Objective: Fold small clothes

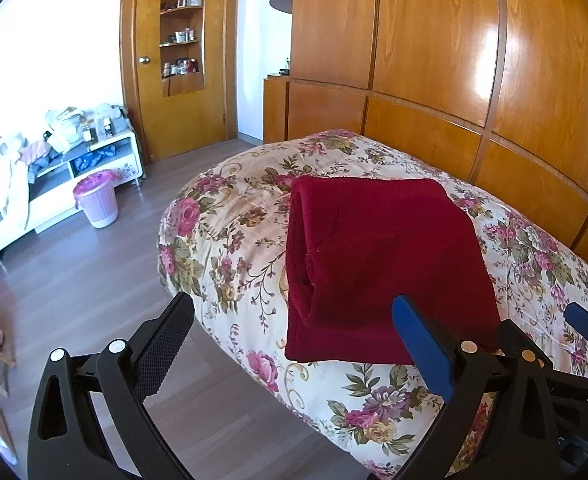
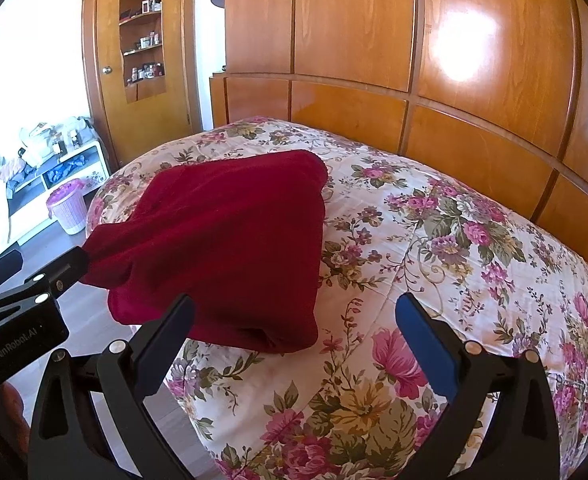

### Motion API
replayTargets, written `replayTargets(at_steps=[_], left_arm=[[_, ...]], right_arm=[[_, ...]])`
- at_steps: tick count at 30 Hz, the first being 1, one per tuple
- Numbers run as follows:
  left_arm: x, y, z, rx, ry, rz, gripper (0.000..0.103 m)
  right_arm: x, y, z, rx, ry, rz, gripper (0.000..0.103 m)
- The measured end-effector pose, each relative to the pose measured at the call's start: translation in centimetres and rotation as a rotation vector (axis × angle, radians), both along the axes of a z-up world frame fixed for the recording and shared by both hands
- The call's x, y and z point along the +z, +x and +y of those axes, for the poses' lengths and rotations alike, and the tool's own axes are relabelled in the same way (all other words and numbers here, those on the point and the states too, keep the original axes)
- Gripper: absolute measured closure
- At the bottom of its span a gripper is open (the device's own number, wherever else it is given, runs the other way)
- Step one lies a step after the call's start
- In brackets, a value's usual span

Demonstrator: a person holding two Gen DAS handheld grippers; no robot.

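Observation:
A dark red garment (image 1: 377, 264) lies folded into a thick rectangle on the flower-print bedspread (image 1: 234, 220), near the bed's front edge. My left gripper (image 1: 294, 340) is open and hovers at the garment's near edge. Its blue-padded finger (image 1: 421, 348) is over the near right corner and nothing is between the jaws. In the right wrist view the garment (image 2: 230, 248) sits to the left. My right gripper (image 2: 294, 340) is open just beyond its near right corner, above the bedspread (image 2: 453, 240). The left gripper (image 2: 34, 268) shows at the garment's left corner.
A glossy wooden headboard wall (image 1: 453, 80) runs behind the bed. Wooden floor (image 1: 94, 280) lies to the left, with a pink bin (image 1: 98, 200) and a cluttered white low cabinet (image 1: 54, 184). A wooden door with a shelf niche (image 1: 182, 36) stands at the back.

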State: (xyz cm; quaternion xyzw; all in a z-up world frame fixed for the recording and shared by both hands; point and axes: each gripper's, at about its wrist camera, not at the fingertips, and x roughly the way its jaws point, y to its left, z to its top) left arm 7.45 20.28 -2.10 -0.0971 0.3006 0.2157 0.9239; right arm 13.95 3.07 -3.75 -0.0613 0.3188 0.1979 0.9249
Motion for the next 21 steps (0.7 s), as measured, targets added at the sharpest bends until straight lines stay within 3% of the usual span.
replayTargets(at_steps=[11, 21], left_arm=[[0.1, 0.0, 0.1, -0.002, 0.024, -0.023, 0.005], [-0.9, 0.3, 0.8, 0.031, -0.031, 0.02, 0.005]], right_arm=[[-0.5, 0.1, 0.4, 0.005, -0.007, 0.01, 0.003], [-0.4, 0.4, 0.3, -0.003, 0.009, 0.018, 0.003]])
